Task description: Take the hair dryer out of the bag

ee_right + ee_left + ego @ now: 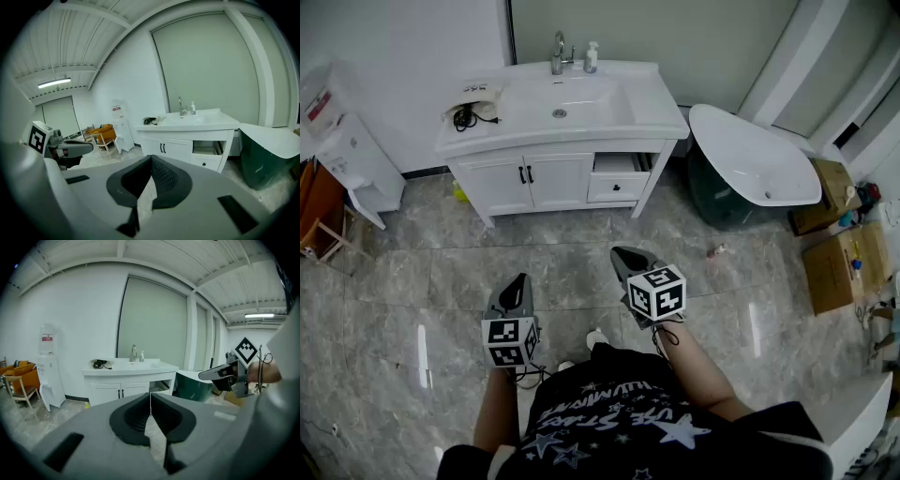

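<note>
Hair dryer point(465, 116) likely the dark corded shape in the pale bag point(485, 91) on the vanity worktop point(609, 111), upper left of the head view, well apart from left gripper point(520, 281) and right gripper point(621, 253), both pressed together and empty. Step closer, spread both, pin the bag's edge, then draw out by the handle.

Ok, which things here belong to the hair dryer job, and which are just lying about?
Job: bag with a black corded thing inside, on the vanity top; left gripper and right gripper, both shut, empty.
Lying about: soap bottle, bathtub, water dispenser, cardboard boxes.
</note>
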`<state>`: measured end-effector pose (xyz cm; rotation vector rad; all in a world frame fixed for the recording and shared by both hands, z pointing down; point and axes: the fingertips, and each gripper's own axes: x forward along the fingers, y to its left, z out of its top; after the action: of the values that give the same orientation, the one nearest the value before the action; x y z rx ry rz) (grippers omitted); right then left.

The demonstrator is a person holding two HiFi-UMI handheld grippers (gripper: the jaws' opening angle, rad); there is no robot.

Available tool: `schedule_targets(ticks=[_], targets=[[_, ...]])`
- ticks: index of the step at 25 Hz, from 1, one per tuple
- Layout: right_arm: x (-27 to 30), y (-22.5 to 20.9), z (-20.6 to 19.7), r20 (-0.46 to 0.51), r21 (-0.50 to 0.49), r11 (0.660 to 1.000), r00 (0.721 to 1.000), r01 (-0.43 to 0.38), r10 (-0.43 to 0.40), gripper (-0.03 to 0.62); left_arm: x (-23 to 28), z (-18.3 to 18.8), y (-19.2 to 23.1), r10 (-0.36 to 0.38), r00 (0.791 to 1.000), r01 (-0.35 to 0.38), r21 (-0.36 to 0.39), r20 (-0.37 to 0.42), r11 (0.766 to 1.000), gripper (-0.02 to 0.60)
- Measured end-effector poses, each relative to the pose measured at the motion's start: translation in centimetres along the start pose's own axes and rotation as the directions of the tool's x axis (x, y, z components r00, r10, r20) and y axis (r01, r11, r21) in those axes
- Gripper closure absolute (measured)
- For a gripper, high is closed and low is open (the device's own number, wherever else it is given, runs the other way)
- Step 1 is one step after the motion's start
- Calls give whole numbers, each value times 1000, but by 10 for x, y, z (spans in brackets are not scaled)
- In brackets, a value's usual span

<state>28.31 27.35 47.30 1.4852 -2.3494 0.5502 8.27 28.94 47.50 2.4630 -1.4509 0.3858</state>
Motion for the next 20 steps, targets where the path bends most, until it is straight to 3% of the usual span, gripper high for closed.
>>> schedule_targets(ticks=[9,14,20], targets=[[-2,22,-2,-21,-23,1000,1000,5,-5,592,-15,-19,12,-20,999,19,-35,-39,999,560],[-3,49,-3,-9,-40,999,1000,9,-9,592,-35,-24,22,-36,999,35,-31,-22,999,560],[10,81,-5,-1,-16,1000,1000,10,-10,592,-56,-30,53,37,999,-36,-4,23,999,554]])
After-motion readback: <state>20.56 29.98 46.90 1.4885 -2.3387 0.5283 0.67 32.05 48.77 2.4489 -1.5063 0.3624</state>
